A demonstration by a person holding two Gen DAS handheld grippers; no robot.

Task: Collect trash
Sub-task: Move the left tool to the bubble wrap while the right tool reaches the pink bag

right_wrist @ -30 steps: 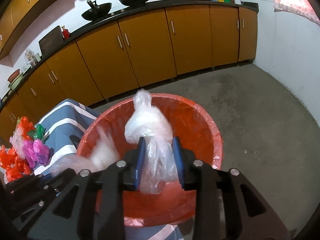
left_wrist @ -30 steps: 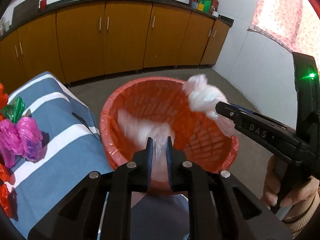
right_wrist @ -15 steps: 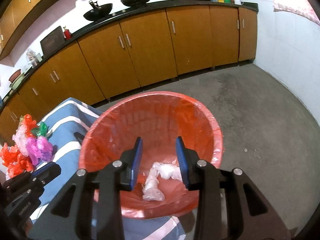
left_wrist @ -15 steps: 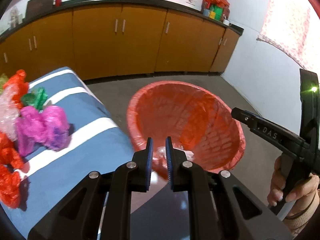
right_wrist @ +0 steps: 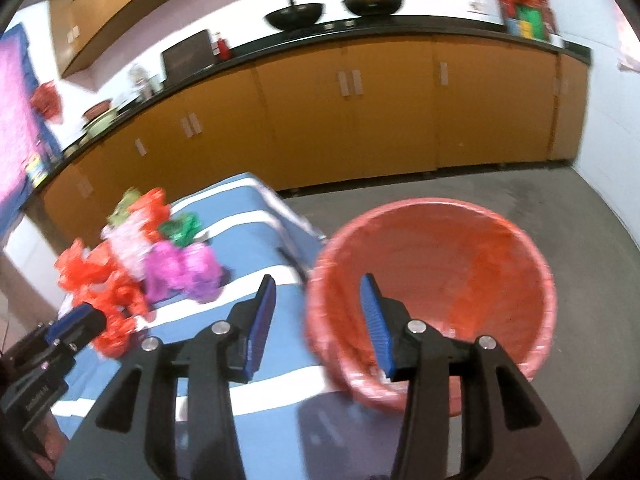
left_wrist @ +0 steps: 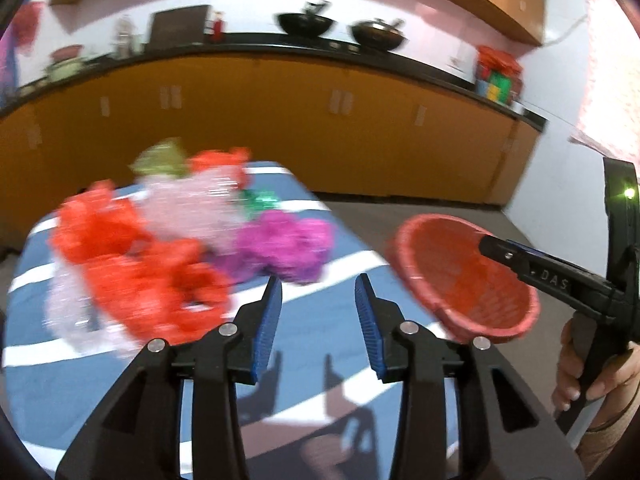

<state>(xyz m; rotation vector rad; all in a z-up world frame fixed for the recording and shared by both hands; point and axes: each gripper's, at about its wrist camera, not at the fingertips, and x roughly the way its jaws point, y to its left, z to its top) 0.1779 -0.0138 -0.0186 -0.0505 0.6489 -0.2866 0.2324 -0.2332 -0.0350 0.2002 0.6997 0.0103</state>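
Note:
A pile of crumpled plastic bags lies on the blue striped cloth point(left_wrist: 320, 336): red ones point(left_wrist: 132, 272), a purple one point(left_wrist: 286, 250), a clear pinkish one point(left_wrist: 188, 208) and a green one point(left_wrist: 260, 200). The same pile point(right_wrist: 136, 264) shows at the left of the right wrist view. My left gripper point(left_wrist: 319, 292) hangs over the cloth just short of the purple bag, jaws opening, nothing between them. My right gripper point(right_wrist: 318, 294) hovers at the left rim of the red lined basket point(right_wrist: 432, 292), jaws opening and empty. The basket point(left_wrist: 464, 280) sits off the cloth's right edge.
Orange cabinets point(right_wrist: 360, 112) under a dark counter with two black woks point(right_wrist: 296, 14) run along the back. The grey concrete floor point(right_wrist: 580, 200) spreads right of the basket. A person's hand point(left_wrist: 592, 368) holds the right gripper's handle.
Both grippers let their clear bags drop into the basket, then swung left toward the pile on the cloth. Both sets of jaws have spread wider.

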